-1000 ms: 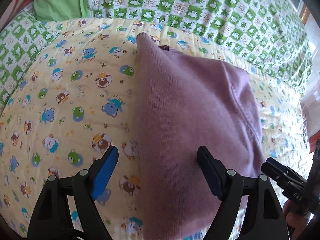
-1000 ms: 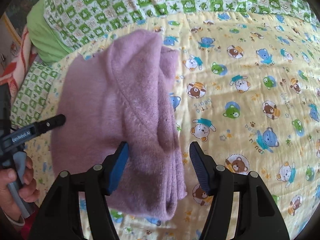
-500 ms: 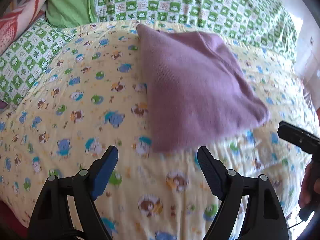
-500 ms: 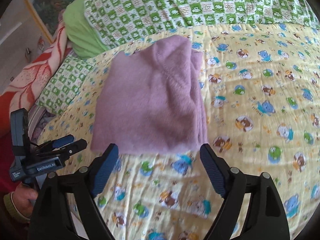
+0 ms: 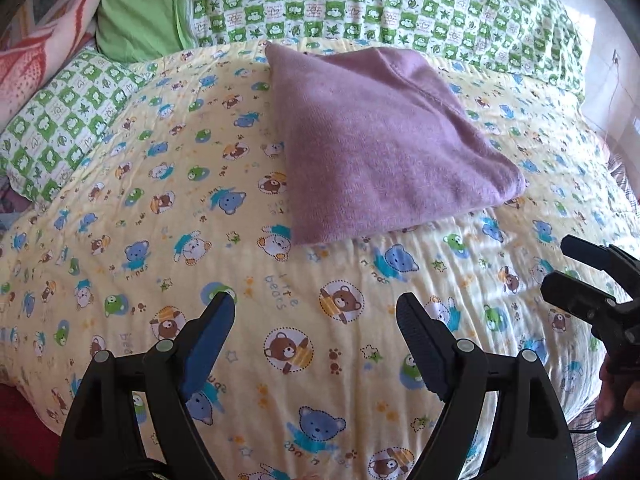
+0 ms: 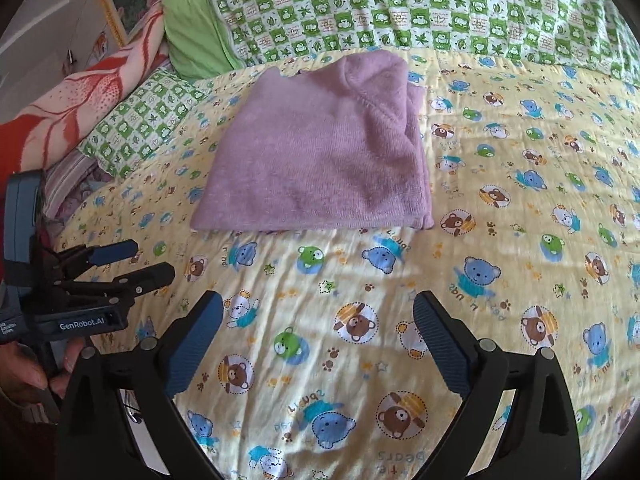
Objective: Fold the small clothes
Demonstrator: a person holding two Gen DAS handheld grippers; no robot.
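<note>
The purple garment (image 5: 384, 140) lies folded into a compact, roughly square packet on the bed's yellow bear-print quilt (image 5: 320, 340), ahead of both tools and well apart from them. Its edges look fairly even, with a thicker stack of layers along one side, seen on the right in the right wrist view (image 6: 320, 152). Judging from this, the folding of this piece looks finished; no other loose clothes show on the bed.

The left tool (image 5: 316, 332) hangs over bare quilt with its jaws spread and nothing between them. The right tool (image 6: 318, 328) has just been opening its jaws, which stand wide over the quilt, also empty. Beyond the garment lies a green checked blanket (image 6: 400, 4), with a lime-green pillow (image 6: 192, 24) to its left.
</note>
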